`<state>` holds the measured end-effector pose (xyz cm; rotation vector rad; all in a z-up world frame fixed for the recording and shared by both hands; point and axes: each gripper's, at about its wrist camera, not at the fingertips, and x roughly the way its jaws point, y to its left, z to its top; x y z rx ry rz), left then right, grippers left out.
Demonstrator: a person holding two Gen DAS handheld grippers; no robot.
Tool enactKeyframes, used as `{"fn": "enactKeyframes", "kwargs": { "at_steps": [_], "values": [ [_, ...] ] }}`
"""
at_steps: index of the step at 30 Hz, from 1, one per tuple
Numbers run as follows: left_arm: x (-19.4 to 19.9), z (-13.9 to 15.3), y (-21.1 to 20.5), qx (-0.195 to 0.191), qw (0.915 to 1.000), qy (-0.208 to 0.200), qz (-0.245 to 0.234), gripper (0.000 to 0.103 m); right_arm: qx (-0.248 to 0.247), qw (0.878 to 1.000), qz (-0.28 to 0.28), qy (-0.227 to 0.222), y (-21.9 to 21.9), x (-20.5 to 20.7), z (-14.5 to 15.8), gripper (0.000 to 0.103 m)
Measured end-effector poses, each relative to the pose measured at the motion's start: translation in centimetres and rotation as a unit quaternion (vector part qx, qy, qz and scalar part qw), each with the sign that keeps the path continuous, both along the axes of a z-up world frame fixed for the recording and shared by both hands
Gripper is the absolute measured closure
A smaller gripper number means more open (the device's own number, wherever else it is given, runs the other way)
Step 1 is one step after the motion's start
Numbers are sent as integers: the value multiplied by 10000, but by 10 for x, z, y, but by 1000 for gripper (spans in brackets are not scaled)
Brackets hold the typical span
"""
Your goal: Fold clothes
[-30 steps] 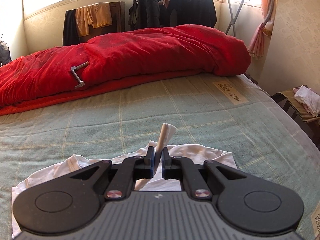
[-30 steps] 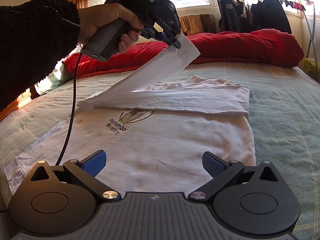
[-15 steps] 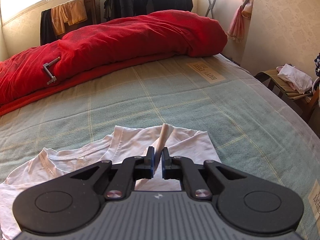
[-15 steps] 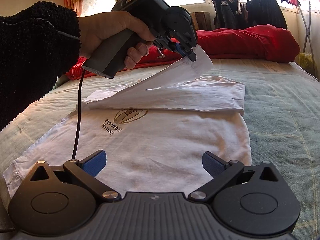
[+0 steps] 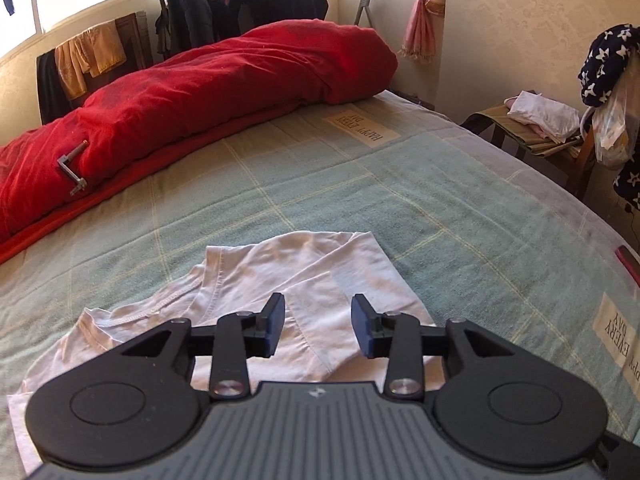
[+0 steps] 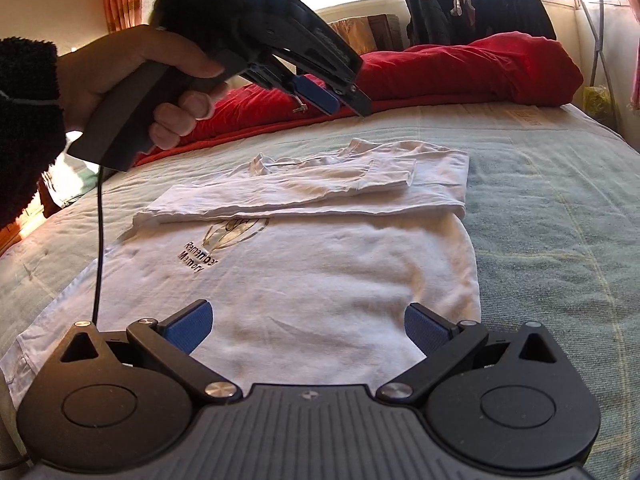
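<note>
A white T-shirt (image 6: pixel 320 280) with a printed emblem lies flat on the green bed cover (image 6: pixel 560 220). Its top part is folded over, and a sleeve (image 6: pixel 384 174) rests on that fold. My left gripper (image 5: pixel 318 330) hovers above the shirt's collar end (image 5: pixel 280 280); its jaws are opening and nothing is between them. In the right wrist view a hand holds the left gripper (image 6: pixel 340 100) above the fold, clear of the cloth. My right gripper (image 6: pixel 308 326) stands open over the shirt's lower half, with only flat cloth below it.
A red duvet (image 5: pixel 200 92) lies bunched along the far side of the bed, with a small metal crank (image 5: pixel 72 168) on it. Dark coats hang on a rack (image 6: pixel 480 4) by the window. A chair (image 5: pixel 540 132) with folded clothes stands off the bed's right edge.
The left gripper let go of the sleeve it was holding up; the sleeve now lies flat on the fold. That gripper moved over the collar end and its jaws parted. The right gripper stayed put.
</note>
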<state>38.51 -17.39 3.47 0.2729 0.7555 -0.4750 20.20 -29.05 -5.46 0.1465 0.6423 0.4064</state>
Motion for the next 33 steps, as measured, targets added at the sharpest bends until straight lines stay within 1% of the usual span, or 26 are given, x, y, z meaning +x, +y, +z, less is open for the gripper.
{"fn": "enactKeyframes", "kwargs": {
  "at_steps": [3, 5, 7, 9, 11, 13, 16, 18, 22, 24, 28, 29, 33],
  "values": [
    [-7, 11, 37, 79, 9996, -111, 266, 59, 60, 9999, -73, 141, -4, 4, -3, 0],
    [-12, 17, 72, 169, 9981, -153, 567, 58, 157, 9995, -97, 246, -7, 7, -5, 0],
    [-18, 21, 111, 302, 9946, -255, 963, 57, 230, 9991, -114, 342, -9, 9, -7, 0],
    [-25, 23, 149, 436, 9884, -360, 1406, 53, 220, 9989, -120, 395, -8, 10, -10, 0],
    [-33, 18, 184, 480, 9817, -405, 1799, 49, 132, 9991, -122, 386, -5, 11, -12, 0],
    [-41, 10, 216, 487, 9749, -410, 2132, 48, 25, 9994, -108, 342, -1, 10, -13, 0],
    [-55, -17, 245, 571, 9717, -293, 2271, 48, -139, 9995, -96, 281, 3, 10, -16, 0],
    [-63, -37, 259, 645, 9712, -225, 2281, 47, -252, 9994, -84, 229, 6, 10, -17, 0],
    [-73, -77, 271, 749, 9699, -143, 2312, 47, -464, 9988, -80, 131, 12, 10, -20, 0],
    [-71, -88, 274, 651, 9704, -157, 2321, 47, -557, 9984, -84, 92, 15, 9, -21, 0],
    [-61, -101, 278, 417, 9681, -295, 2452, 47, -693, 9975, -103, 41, 19, 11, -23, 0],
    [-59, -103, 280, 382, 9665, -331, 2515, 47, -715, 9974, -109, 31, 20, 11, -23, 0],
    [-57, -106, 288, 335, 9534, -484, 2959, 47, -762, 9970, -110, 14, 21, 11, -24, 0]
  ]
}}
